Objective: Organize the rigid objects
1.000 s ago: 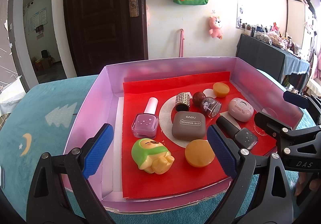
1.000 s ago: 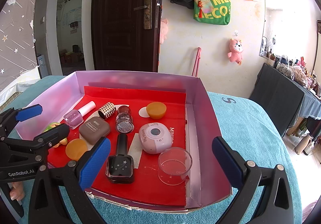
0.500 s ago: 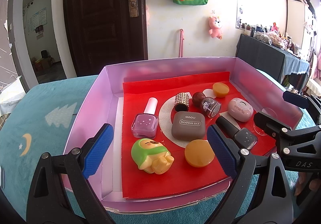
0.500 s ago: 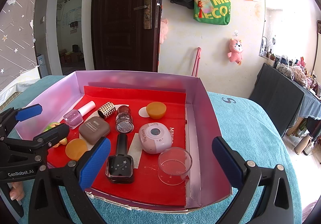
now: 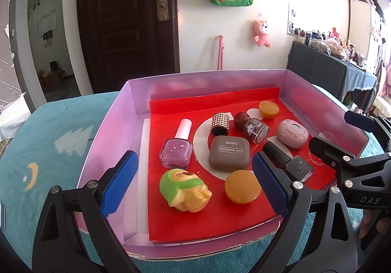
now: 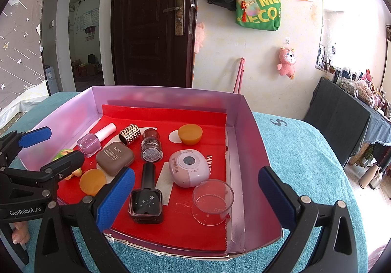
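A: Where did the 2 grippers stand?

B: Both hung at the near edge of the pink box point(image 5: 107, 123). The left gripper point(image 5: 193, 185) had its jaws spread wide with nothing between them, and so did the right gripper point(image 6: 196, 196). Neither touched anything.

A: And the things to sort?

B: All lay on the red liner point(image 6: 185, 229). The green toy point(image 5: 183, 189) sat toward the near left corner, the clear cup point(image 6: 212, 202) toward the near right corner beside the black polish bottle point(image 6: 146, 199).

A: Why held so?

B: My guess: each gripper faced its own side, jaws wide enough to take the nearest piece.
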Demonstrator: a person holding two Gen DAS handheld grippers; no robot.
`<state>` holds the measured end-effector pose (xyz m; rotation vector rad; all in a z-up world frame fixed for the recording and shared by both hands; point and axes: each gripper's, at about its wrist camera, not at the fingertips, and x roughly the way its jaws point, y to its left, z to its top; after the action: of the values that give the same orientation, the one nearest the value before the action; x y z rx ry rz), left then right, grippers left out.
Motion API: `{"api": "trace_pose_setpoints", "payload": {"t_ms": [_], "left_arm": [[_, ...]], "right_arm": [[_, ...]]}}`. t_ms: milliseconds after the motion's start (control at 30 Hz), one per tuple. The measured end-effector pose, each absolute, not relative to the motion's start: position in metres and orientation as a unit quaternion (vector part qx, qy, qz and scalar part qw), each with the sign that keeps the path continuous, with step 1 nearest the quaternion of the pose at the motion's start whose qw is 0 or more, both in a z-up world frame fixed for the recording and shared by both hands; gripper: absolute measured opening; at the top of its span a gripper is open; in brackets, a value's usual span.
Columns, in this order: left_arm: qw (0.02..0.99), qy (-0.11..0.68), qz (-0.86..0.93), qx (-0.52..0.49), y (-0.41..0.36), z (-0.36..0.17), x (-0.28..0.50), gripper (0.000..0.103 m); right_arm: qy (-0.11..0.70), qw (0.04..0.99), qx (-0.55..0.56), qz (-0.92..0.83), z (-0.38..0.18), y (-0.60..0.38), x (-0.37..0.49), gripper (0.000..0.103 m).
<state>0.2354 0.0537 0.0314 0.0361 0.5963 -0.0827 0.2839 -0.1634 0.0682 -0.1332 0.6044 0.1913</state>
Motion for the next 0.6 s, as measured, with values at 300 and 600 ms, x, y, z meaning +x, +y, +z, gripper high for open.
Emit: {"api": "trace_pose_setpoints", "payload": {"t_ms": [300,600], "left_arm": [[0.955,0.293,-0.042,0.016,0.054,0.031,0.235,0.095],[0.964,0.26,-0.031,0.045,0.044,0.045,0.214,0.095]], "right_arm": [[0.297,0.948,-0.066,0.094,0.068,-0.163,0.284,0.103],[0.29,0.95,-0.042,0.107,0.073,-0.17,0.282,0.103]]}}
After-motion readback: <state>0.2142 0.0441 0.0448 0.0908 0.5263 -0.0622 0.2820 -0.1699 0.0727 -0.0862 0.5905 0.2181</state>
